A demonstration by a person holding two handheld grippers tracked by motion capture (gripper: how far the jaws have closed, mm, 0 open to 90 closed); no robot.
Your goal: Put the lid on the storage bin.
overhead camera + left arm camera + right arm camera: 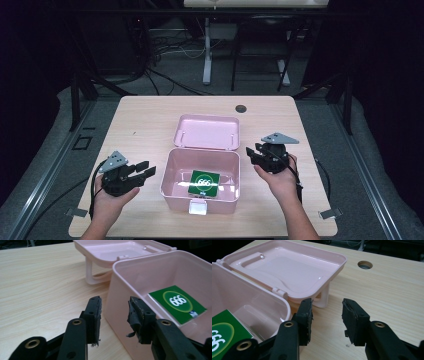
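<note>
Both tongs stand apart and empty: the left tongs [141, 169] just beside the left wall of the open pink box [170, 187], the right tongs [252, 154] near its right wall. On the worktop [140, 120], the lid [206, 131] lies back. Inside lies a green card [204, 183]. Likely next: swing the lid shut, which calls for gripping its rim.

Glossy pink plastic box [201, 172], matt pale wood-grain table [145, 120], smooth green card [203, 183], frayed black claw pads [94, 315].
</note>
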